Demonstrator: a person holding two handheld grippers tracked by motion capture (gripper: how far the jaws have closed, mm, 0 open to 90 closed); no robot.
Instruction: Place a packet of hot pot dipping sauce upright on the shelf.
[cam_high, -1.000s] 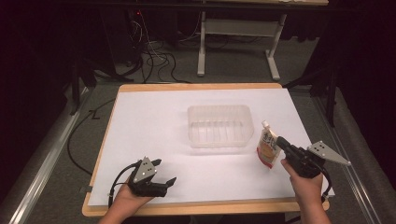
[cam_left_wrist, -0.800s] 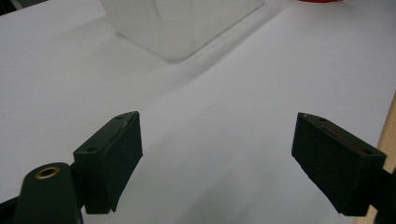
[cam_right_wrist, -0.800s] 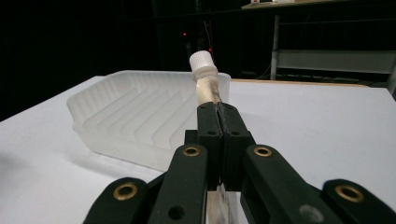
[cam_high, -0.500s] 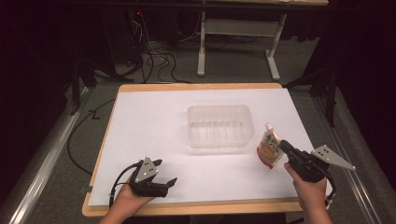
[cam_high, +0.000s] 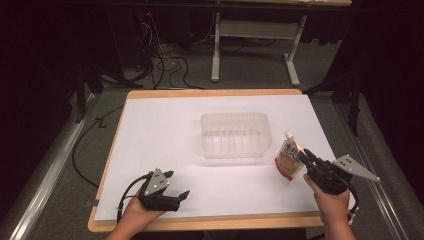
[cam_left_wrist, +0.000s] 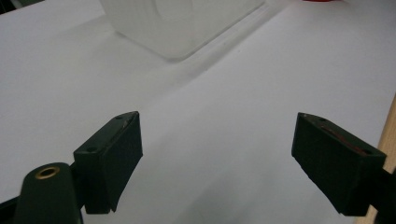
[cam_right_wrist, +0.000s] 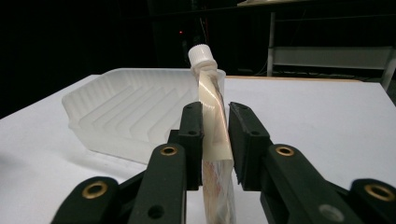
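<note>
The right gripper (cam_right_wrist: 215, 140) has its two black jaws pressed against the flat sides of a spouted pouch (cam_right_wrist: 211, 116) — a cream-and-orange pack with a white screw cap, upright and slightly twisted between them. In the high view the pouch (cam_high: 288, 159) stands on the white table cover (cam_high: 165, 135) just right of a clear ribbed plastic tray (cam_high: 235, 134), near its front right corner. The right hand (cam_high: 330, 200) grips from below. The left gripper (cam_left_wrist: 217, 158) rests low at the front left, jaws wide apart with nothing between them — white surface beneath, the tray's corner (cam_left_wrist: 177, 23) farther ahead.
</note>
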